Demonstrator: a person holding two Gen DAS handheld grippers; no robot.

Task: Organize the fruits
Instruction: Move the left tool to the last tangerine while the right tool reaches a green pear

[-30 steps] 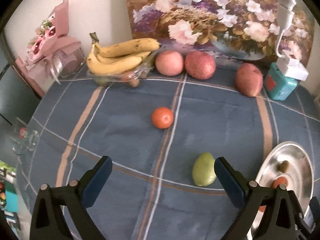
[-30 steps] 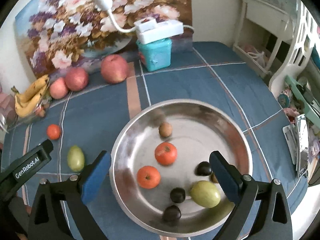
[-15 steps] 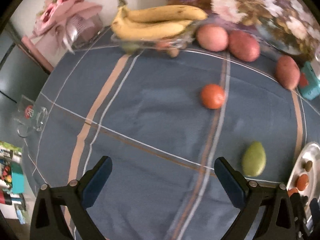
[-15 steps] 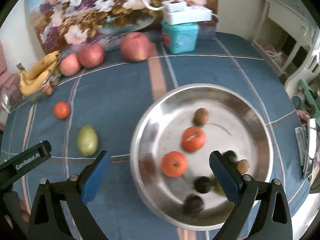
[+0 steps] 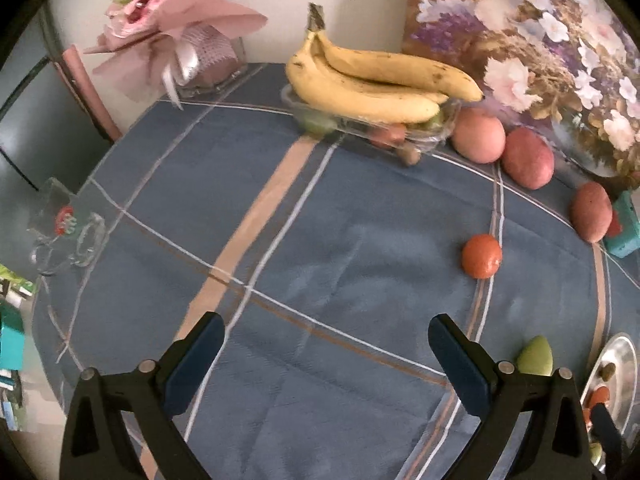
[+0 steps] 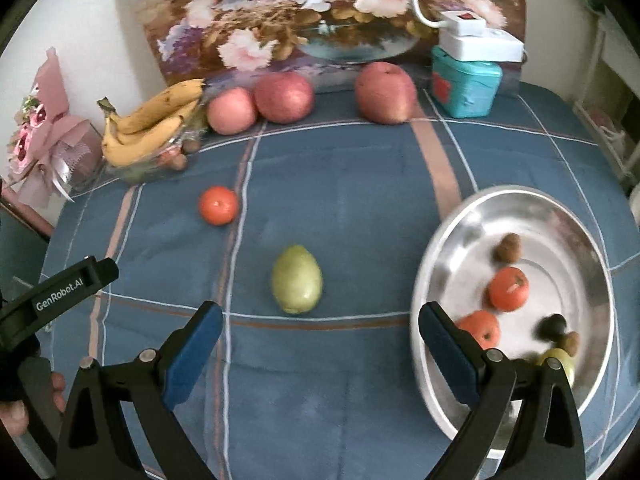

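A green pear-like fruit (image 6: 296,279) lies on the blue cloth just ahead of my open, empty right gripper (image 6: 320,344); it shows at the right edge of the left wrist view (image 5: 536,356). An orange tangerine (image 6: 218,205) (image 5: 481,256) lies farther back. The steel bowl (image 6: 440,240) on the right holds two tangerines, a green fruit and several small dark fruits. My left gripper (image 5: 326,356) is open and empty over bare cloth; its body shows at the left in the right wrist view (image 6: 60,292).
Bananas (image 5: 372,84) rest on a clear dish at the back, with three red apples (image 6: 284,96) beside them. A teal box (image 6: 466,84), a flower painting, a pink bouquet (image 5: 176,36) and a glass mug (image 5: 64,232) at the table's left edge.
My right gripper has swung left, from over the bowl to in front of the green fruit. My left gripper has swung left, so the fruit slid to its right edge.
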